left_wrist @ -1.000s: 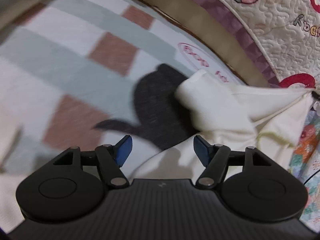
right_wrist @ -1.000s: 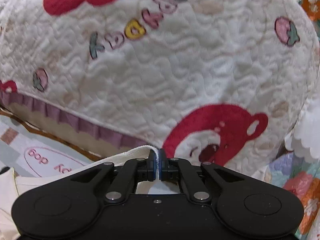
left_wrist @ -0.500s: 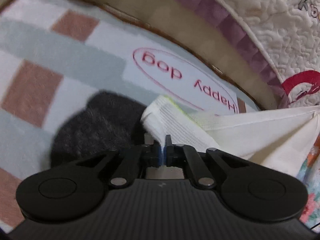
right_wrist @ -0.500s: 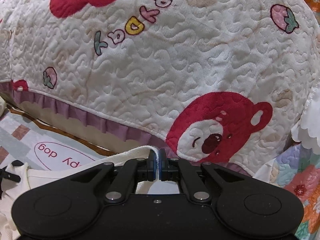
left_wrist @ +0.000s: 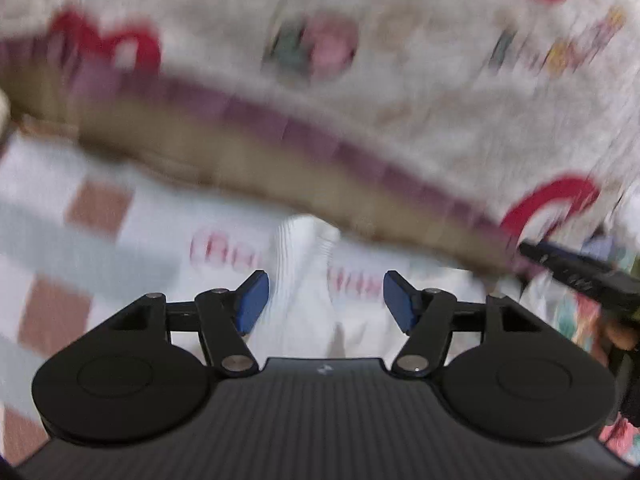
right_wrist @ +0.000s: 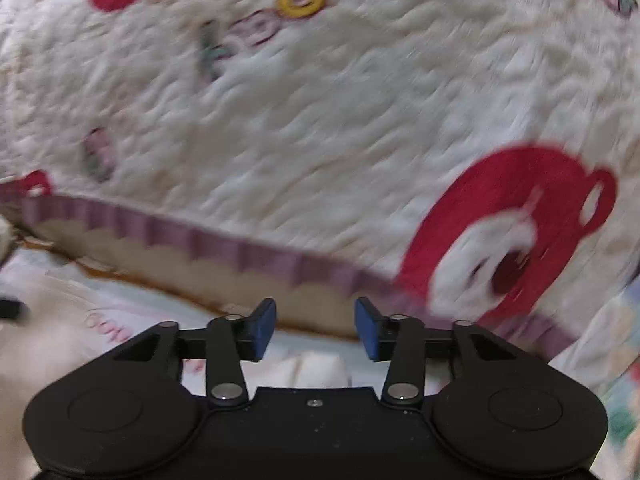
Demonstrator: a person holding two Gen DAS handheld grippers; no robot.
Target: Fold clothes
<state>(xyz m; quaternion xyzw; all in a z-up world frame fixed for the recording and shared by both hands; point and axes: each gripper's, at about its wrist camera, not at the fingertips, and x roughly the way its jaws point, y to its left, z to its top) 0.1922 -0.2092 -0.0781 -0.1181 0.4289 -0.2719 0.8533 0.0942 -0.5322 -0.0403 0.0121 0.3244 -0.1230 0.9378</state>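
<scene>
A cream-white garment [left_wrist: 308, 276] lies on the checked mat, its ribbed cuff reaching up between and beyond the blue pads of my left gripper [left_wrist: 325, 300]. The left jaws are opening and the pads stand clear of the cloth. In the right wrist view a fold of the same white garment [right_wrist: 316, 370] shows just below my right gripper [right_wrist: 316, 328]. Its jaws are also opening, with nothing pressed between the pads. The right gripper's black body [left_wrist: 580, 276] appears at the right edge of the left wrist view. Both views are blurred by motion.
A quilted cream blanket [right_wrist: 320, 120] with red bear prints and a purple frill fills the back of both views. The checked mat [left_wrist: 80, 240], with pink lettering, lies underneath. A floral fabric [left_wrist: 580, 320] shows at the far right.
Both grippers were shut on the white garment's edge half a second ago and have now let go. The left view has swung up toward the blanket; the dark furry item is gone from view.
</scene>
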